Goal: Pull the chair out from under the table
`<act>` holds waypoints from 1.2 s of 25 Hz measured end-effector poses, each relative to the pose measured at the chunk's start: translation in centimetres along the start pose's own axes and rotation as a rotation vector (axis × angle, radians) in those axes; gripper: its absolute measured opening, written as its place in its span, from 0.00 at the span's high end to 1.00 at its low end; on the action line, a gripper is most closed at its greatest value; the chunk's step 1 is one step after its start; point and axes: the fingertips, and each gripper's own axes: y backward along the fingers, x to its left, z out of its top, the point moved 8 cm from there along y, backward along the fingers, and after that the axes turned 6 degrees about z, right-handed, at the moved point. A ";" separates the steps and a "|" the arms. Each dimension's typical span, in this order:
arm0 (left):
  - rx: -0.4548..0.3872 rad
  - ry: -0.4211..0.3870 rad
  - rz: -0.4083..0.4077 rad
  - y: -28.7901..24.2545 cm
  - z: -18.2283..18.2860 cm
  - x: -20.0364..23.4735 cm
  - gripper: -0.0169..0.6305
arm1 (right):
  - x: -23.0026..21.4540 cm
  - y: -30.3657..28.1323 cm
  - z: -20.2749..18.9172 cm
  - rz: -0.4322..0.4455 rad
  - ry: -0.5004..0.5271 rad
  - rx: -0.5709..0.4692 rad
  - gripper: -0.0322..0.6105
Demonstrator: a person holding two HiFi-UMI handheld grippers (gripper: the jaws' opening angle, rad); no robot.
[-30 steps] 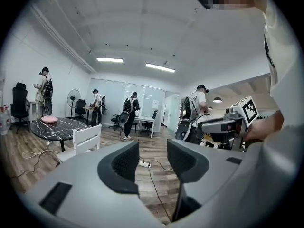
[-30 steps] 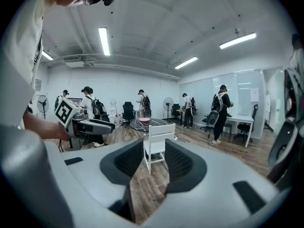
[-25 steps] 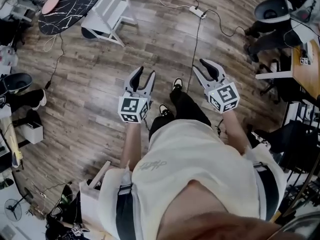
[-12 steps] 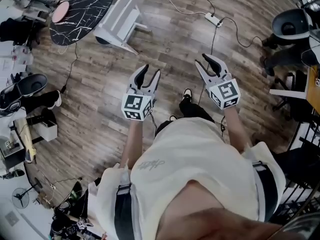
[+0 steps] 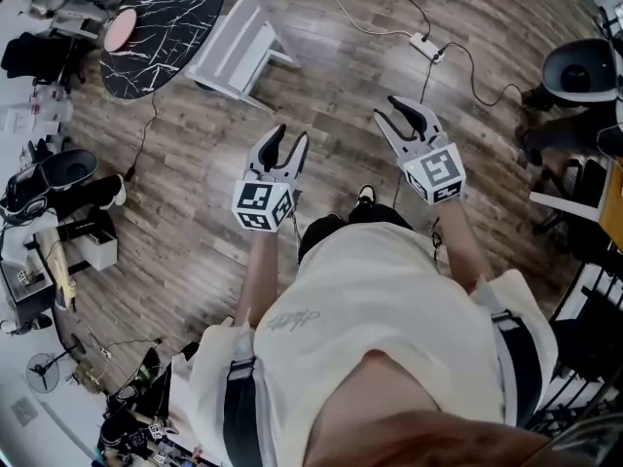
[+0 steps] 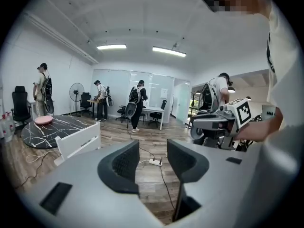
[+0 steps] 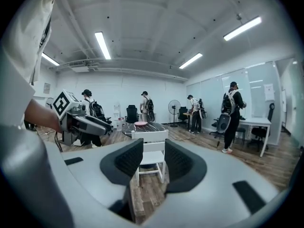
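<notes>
A white wooden chair (image 5: pixel 234 49) stands tucked against a round black marble-patterned table (image 5: pixel 161 25) at the upper left of the head view. In the right gripper view the chair (image 7: pixel 151 151) shows straight ahead between the jaws, still some way off, with the table (image 7: pixel 142 127) behind it. In the left gripper view the chair (image 6: pixel 78 141) lies to the left. My left gripper (image 5: pixel 285 144) and right gripper (image 5: pixel 407 115) are held out in front of the person, both open and empty, well short of the chair.
A white power strip (image 5: pixel 426 47) and its black cables run across the wood floor ahead. Office chairs (image 5: pixel 582 66) and a desk stand at the right, clutter and boxes (image 5: pixel 58 251) at the left. Several people stand at the far desks (image 6: pixel 142 109).
The person has walked forward: the chair and table have come nearer and lower in the head view. Both grippers stay open and empty.
</notes>
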 end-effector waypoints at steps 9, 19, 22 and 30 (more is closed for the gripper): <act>0.023 0.047 0.029 -3.6 -0.3 2.7 0.67 | -2.3 -3.3 -0.5 0.049 -0.020 0.043 0.73; -0.016 0.064 -0.001 -11.8 2.5 9.7 0.67 | -8.0 -10.9 3.2 0.035 0.031 0.070 0.74; -0.048 0.060 -0.008 -13.9 4.4 12.8 0.67 | -9.8 -14.4 5.2 0.003 0.057 0.097 0.74; -0.106 -0.007 0.024 -17.8 7.8 20.3 0.67 | -12.4 -22.3 9.2 0.000 0.101 0.071 0.74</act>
